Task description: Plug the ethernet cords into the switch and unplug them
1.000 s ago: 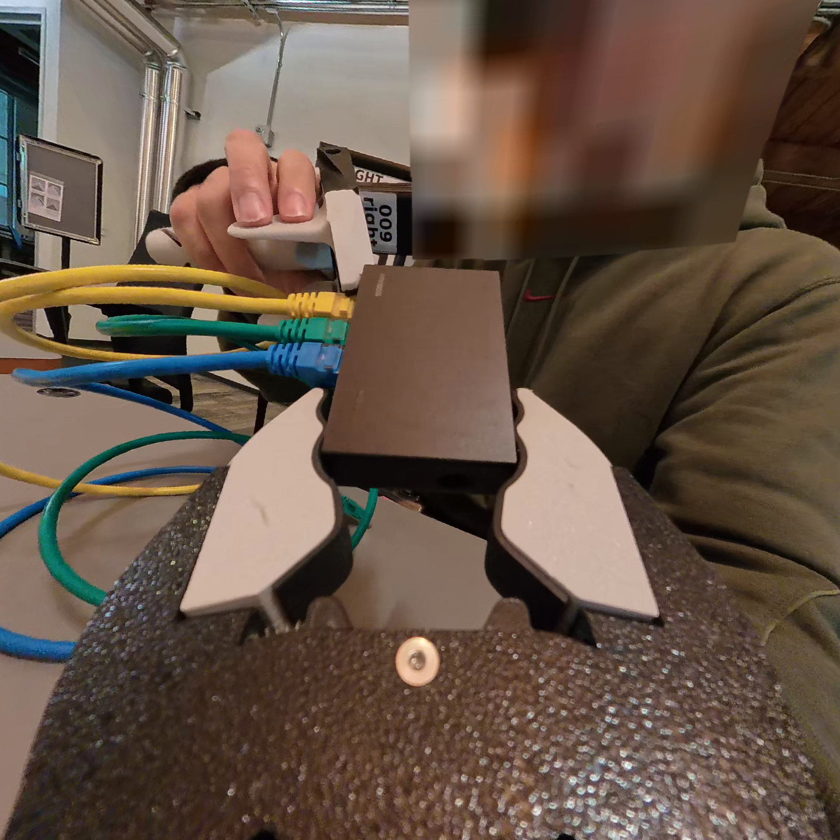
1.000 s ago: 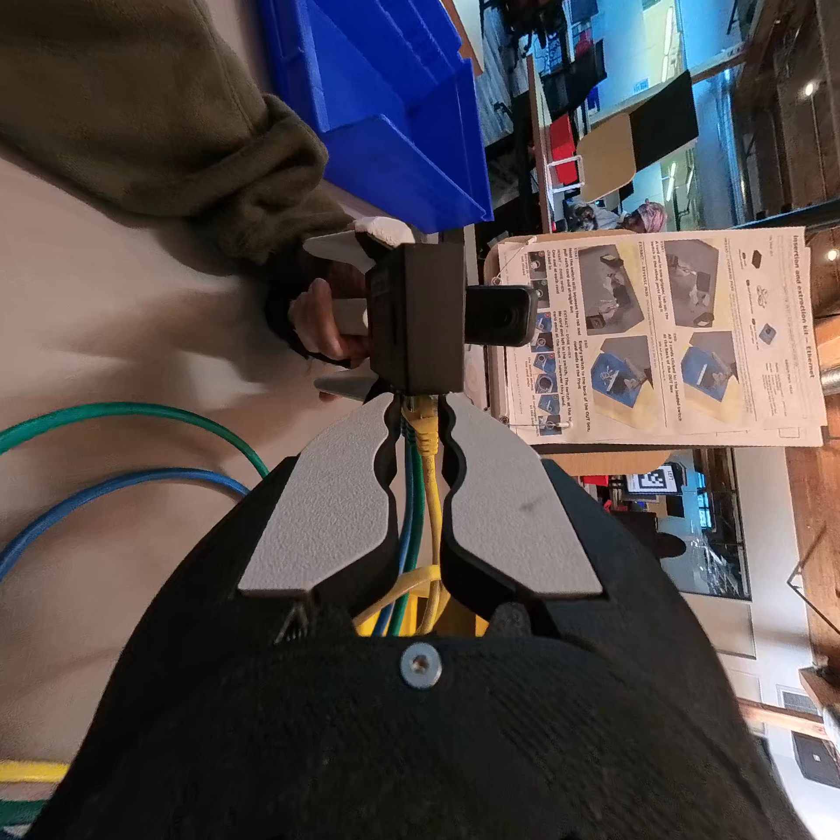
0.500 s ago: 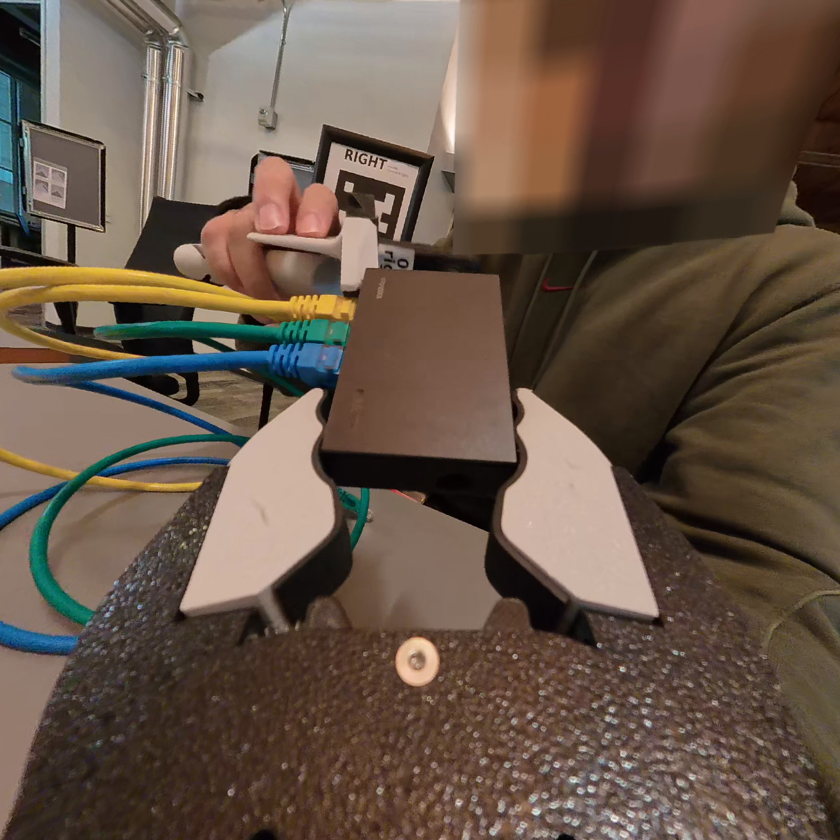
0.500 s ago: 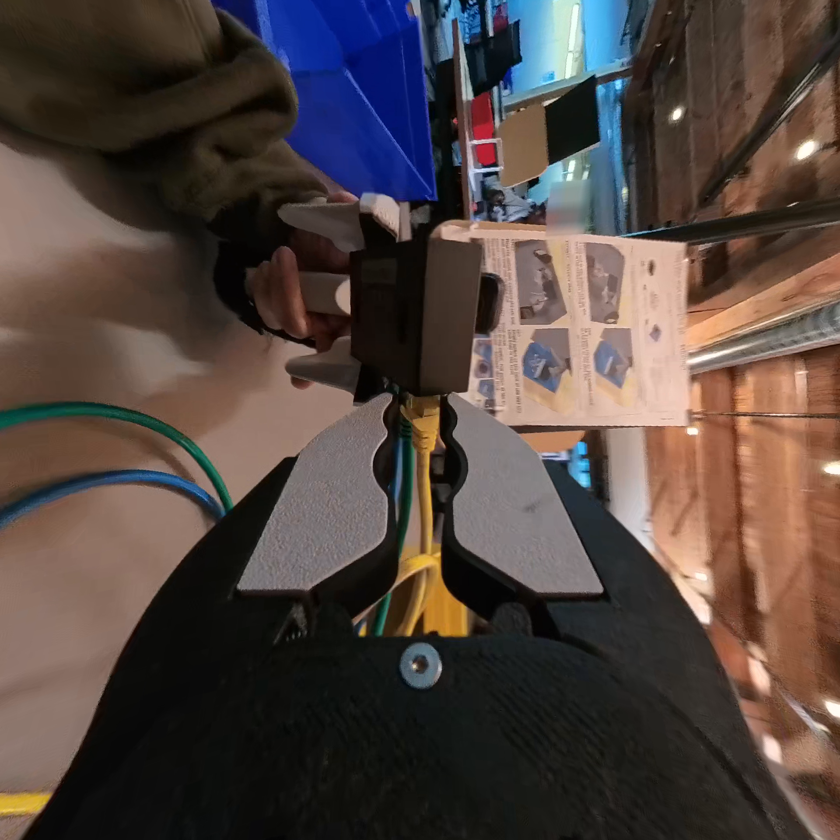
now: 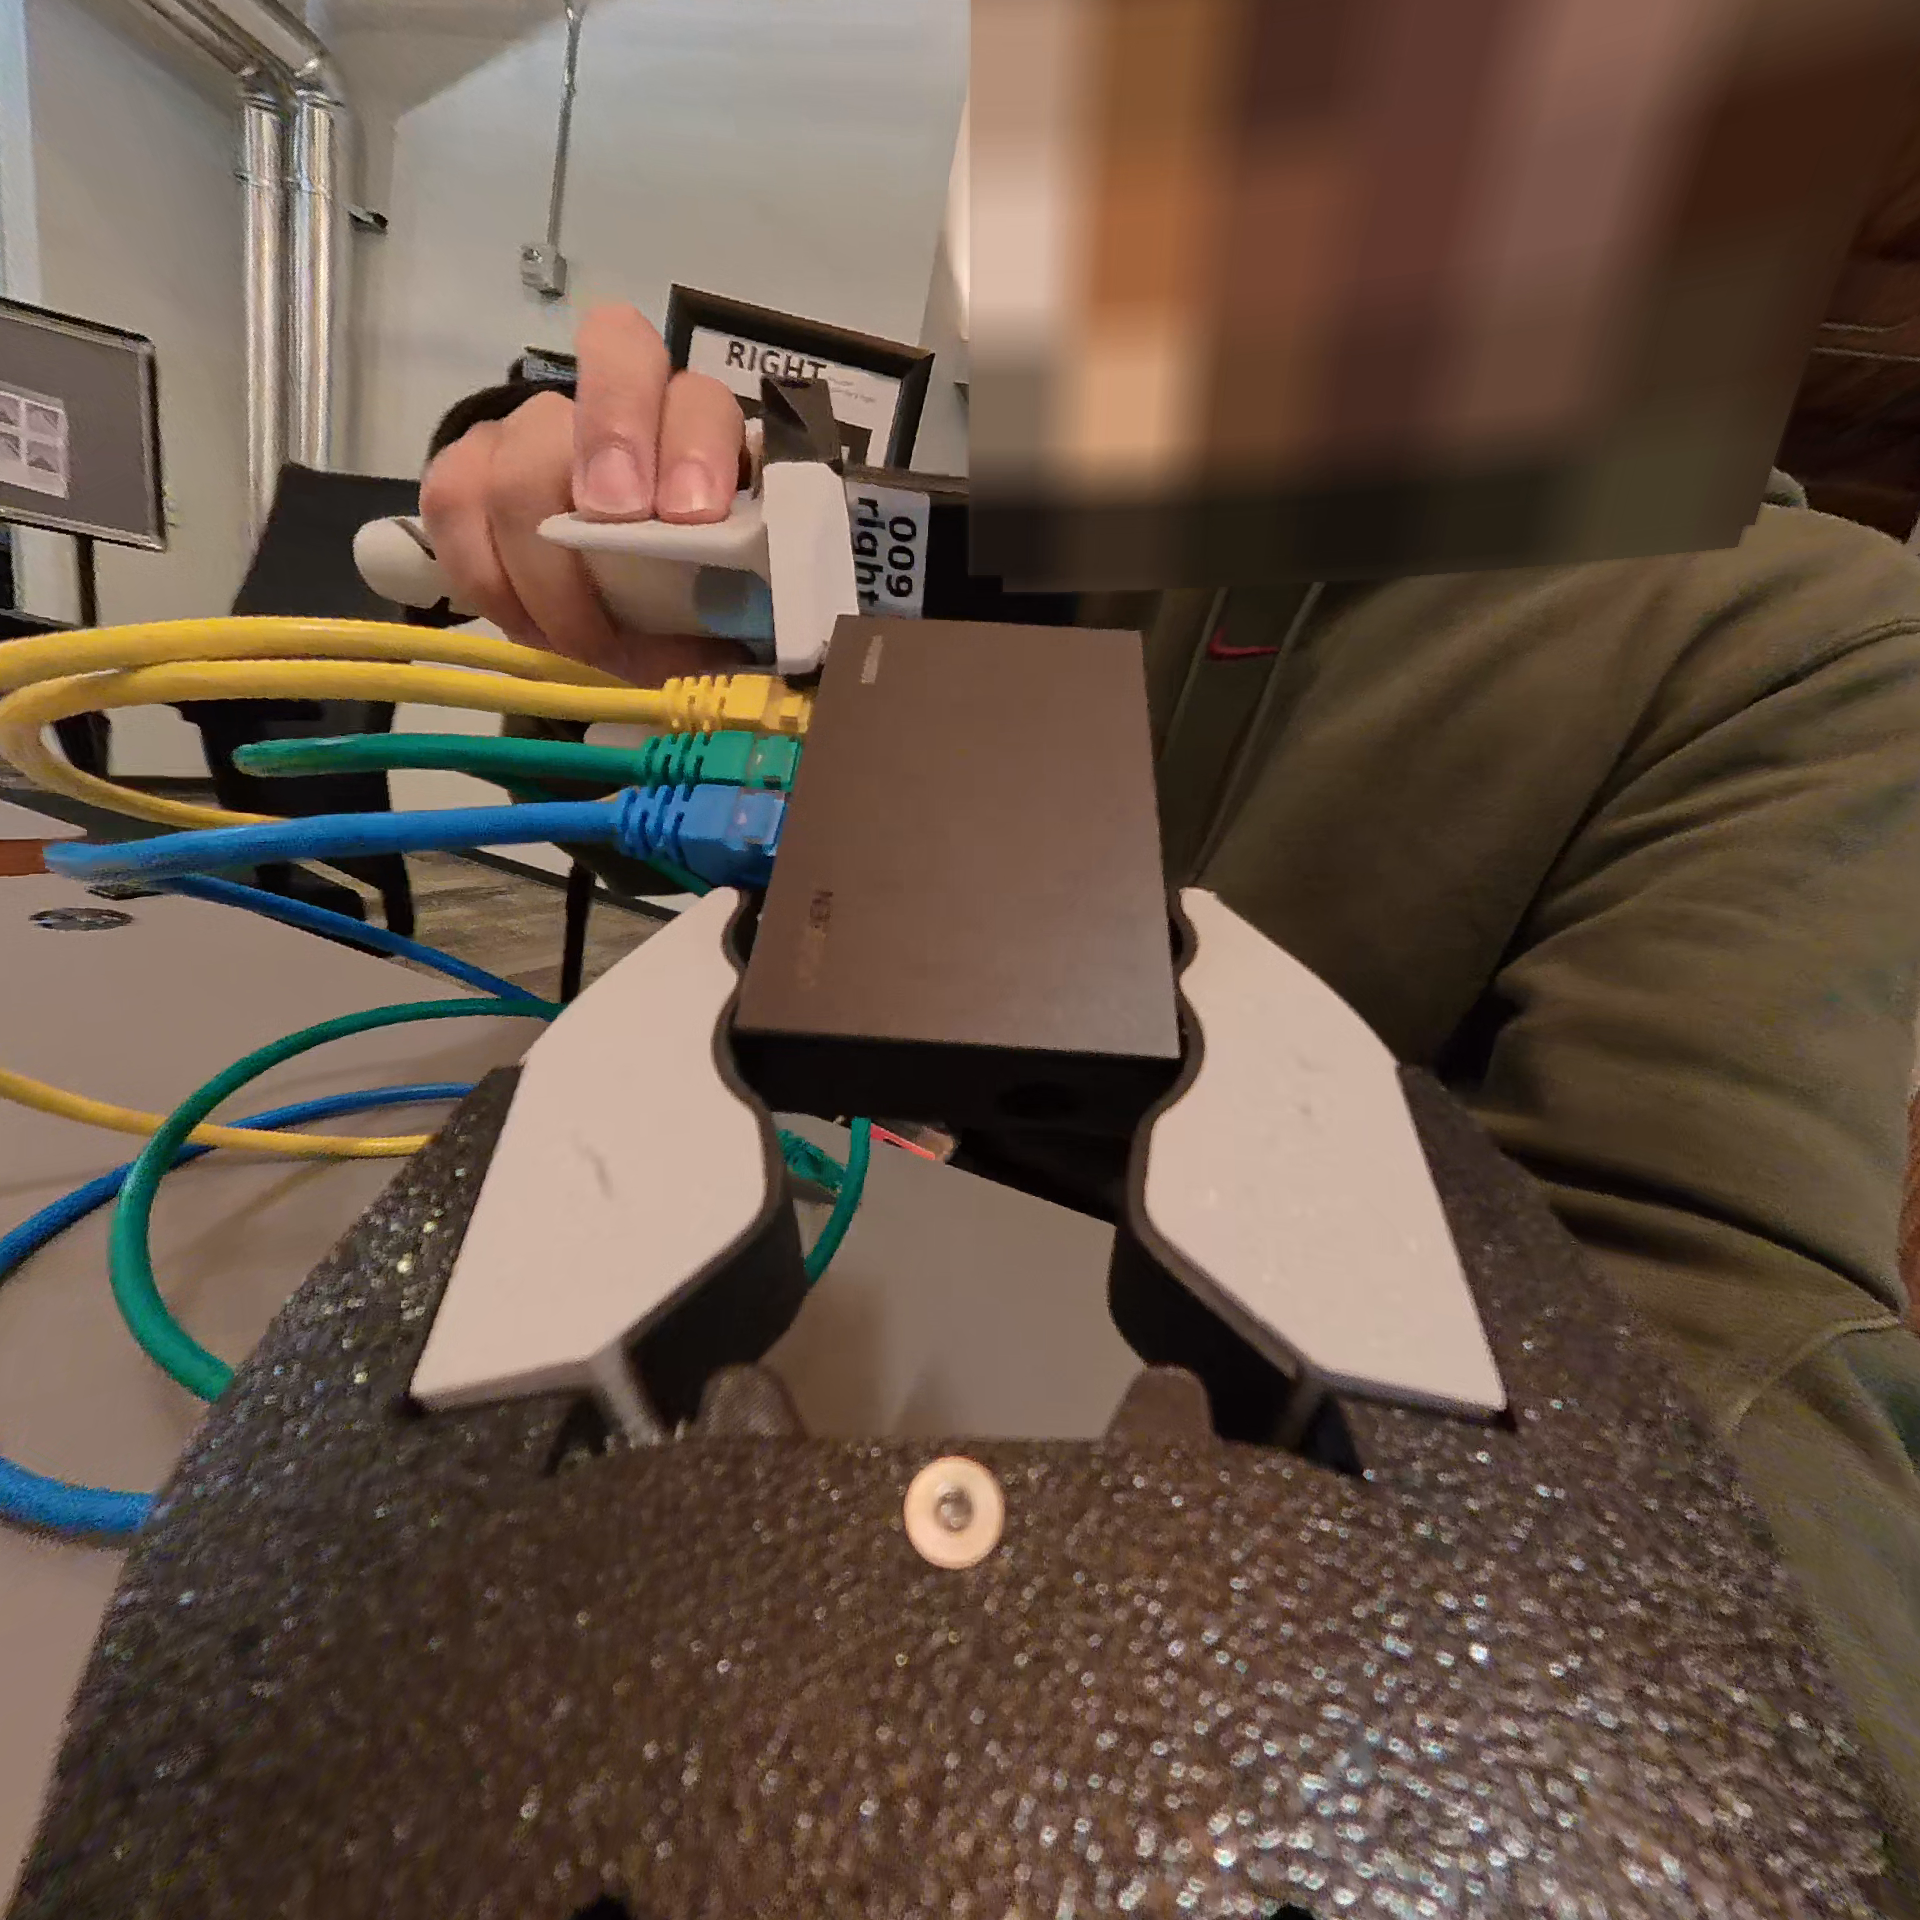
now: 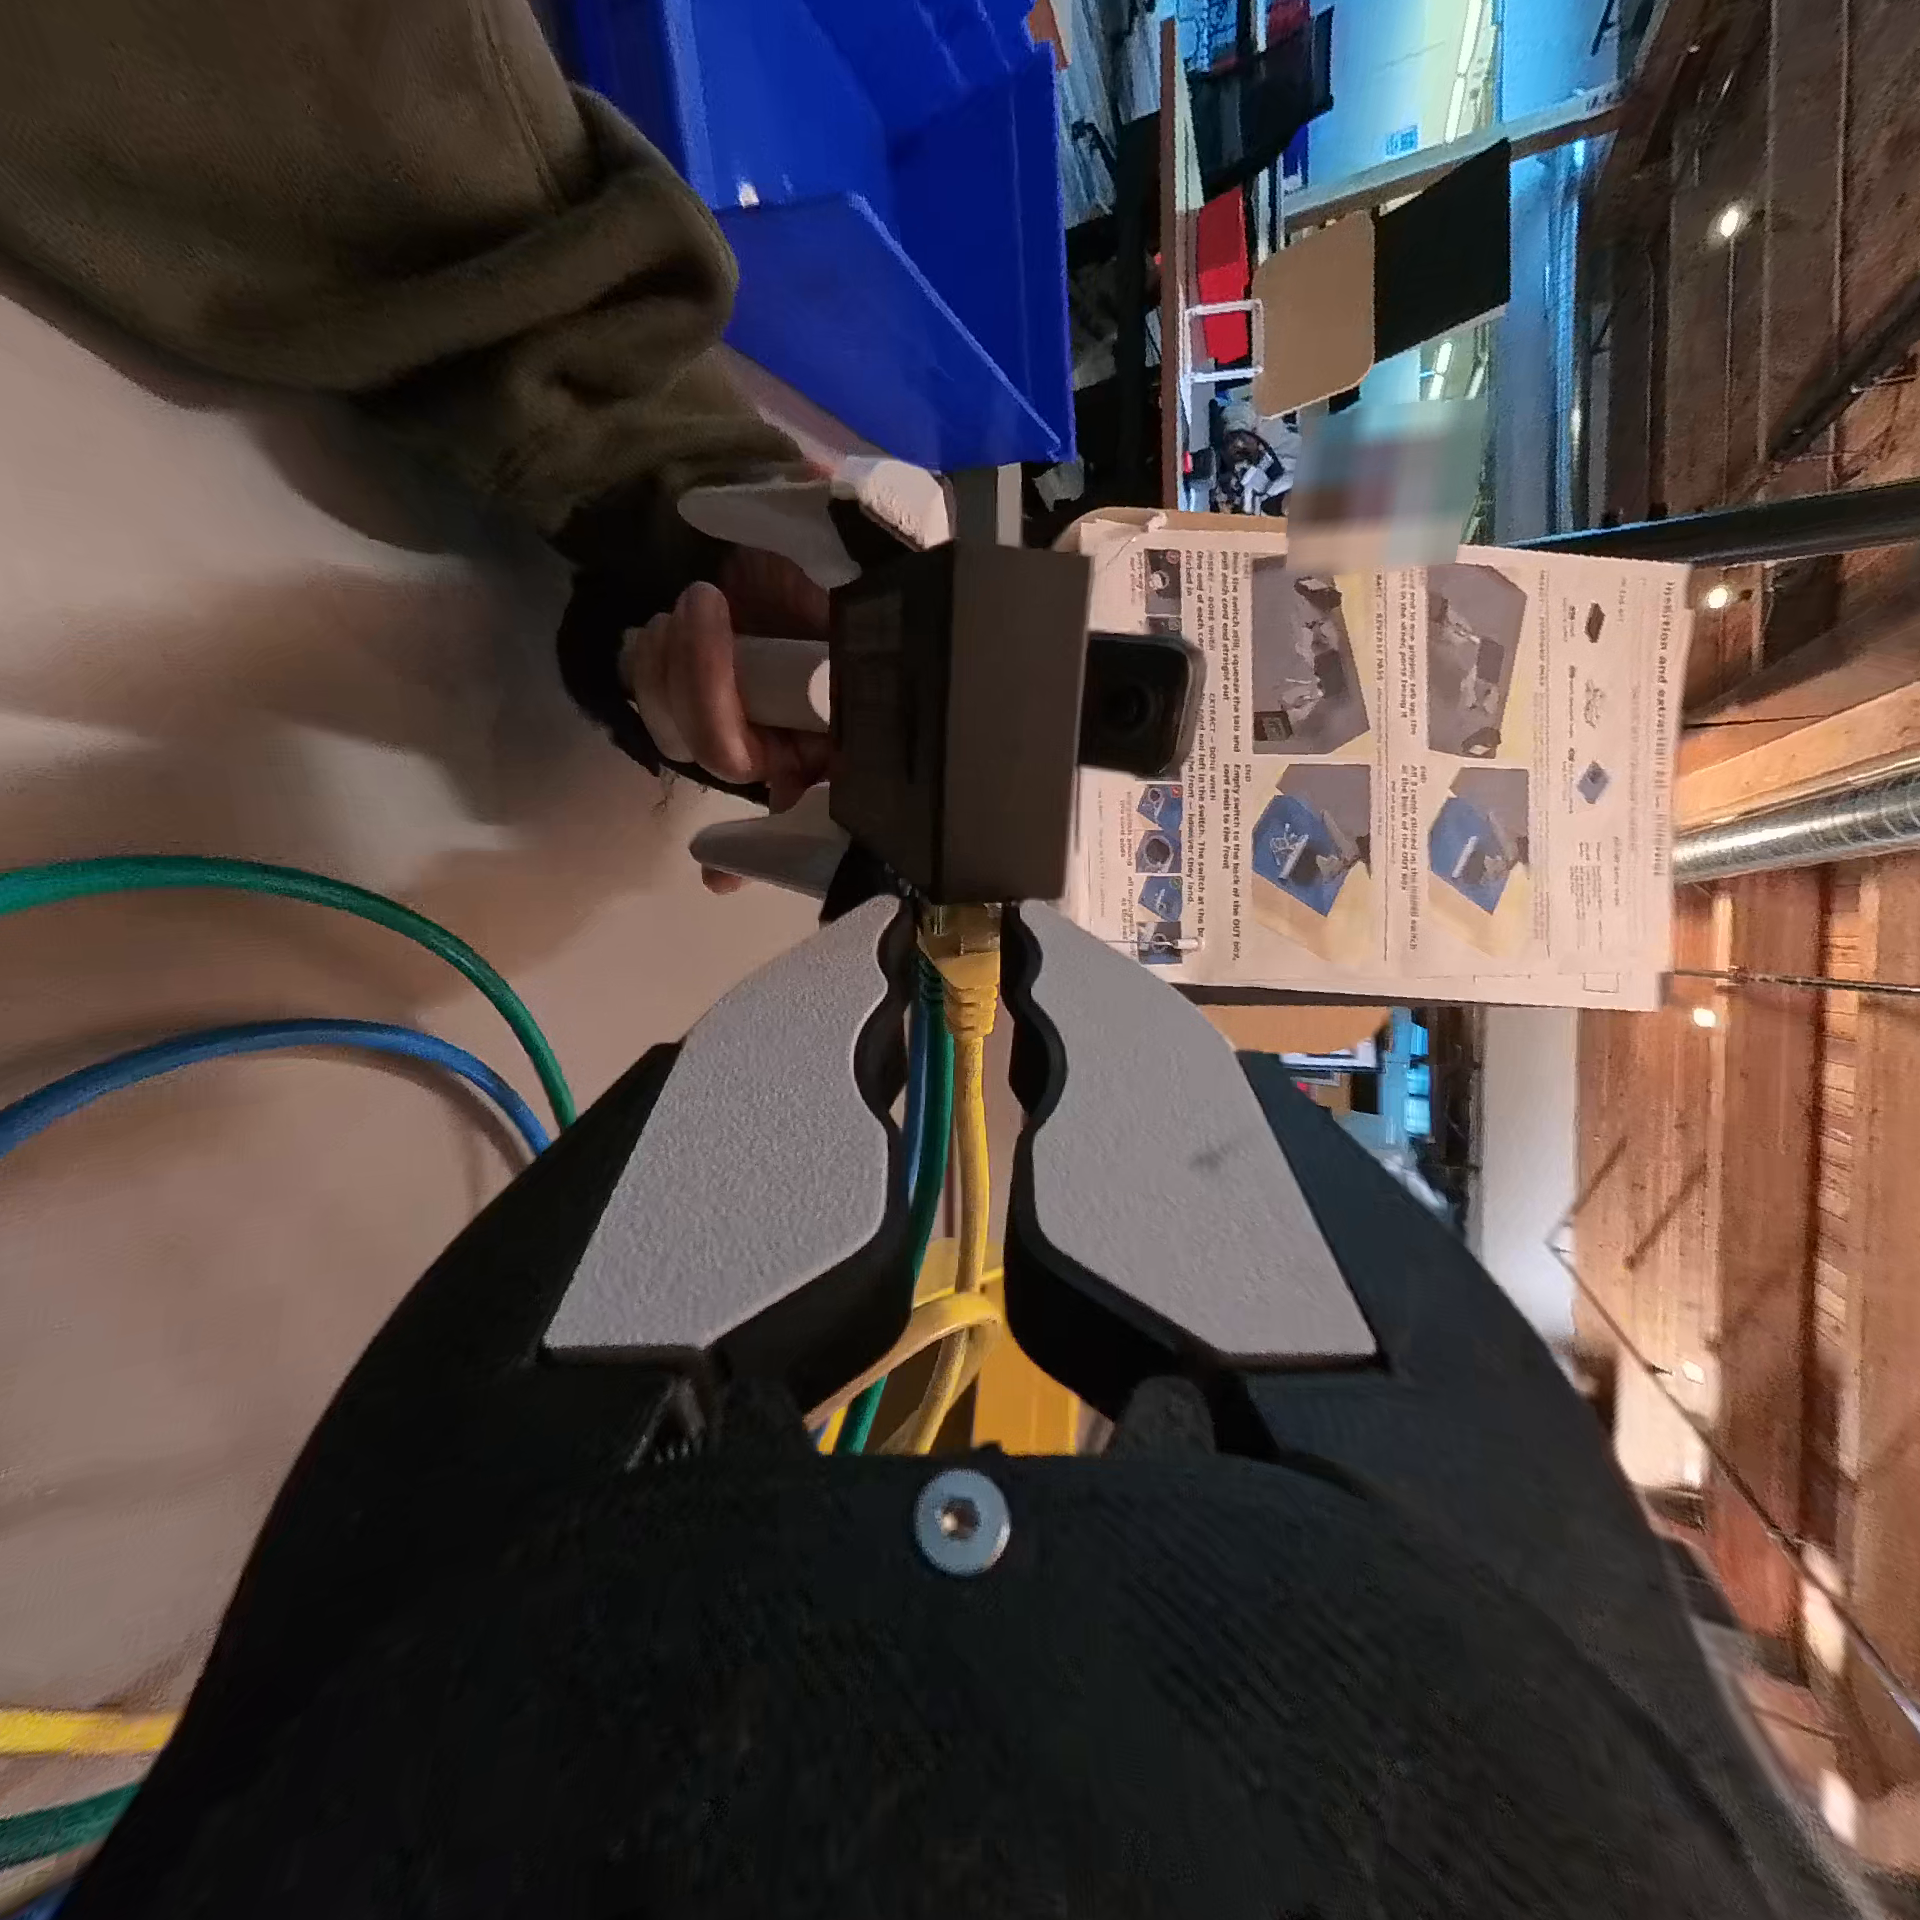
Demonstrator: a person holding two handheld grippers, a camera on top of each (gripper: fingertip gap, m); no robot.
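My left gripper (image 5: 956, 925) is shut on the near end of a flat black switch (image 5: 966, 852) and holds it above the table. Yellow (image 5: 738, 701), green (image 5: 717, 758) and blue (image 5: 696, 826) ethernet plugs sit in ports on its left side. My right gripper (image 6: 956, 925) is turned on its side and closed around the yellow plug (image 6: 961, 966), which is still seated in the switch (image 6: 987, 727). In the left wrist view it shows behind the switch (image 5: 800, 582), held by a hand. The green and blue cords run under the yellow one.
Loose loops of blue, green and yellow cable (image 5: 156, 1195) lie on the beige table (image 5: 208, 987) to the left. A blue bin (image 6: 883, 260) and a printed instruction sheet (image 6: 1403, 769) stand beyond the switch. The person's olive sleeve (image 5: 1558, 935) fills the right side.
The right gripper and its hand have shifted slightly at the yellow plug, and its view has swung. The switch stays held and all three plugs stay in.
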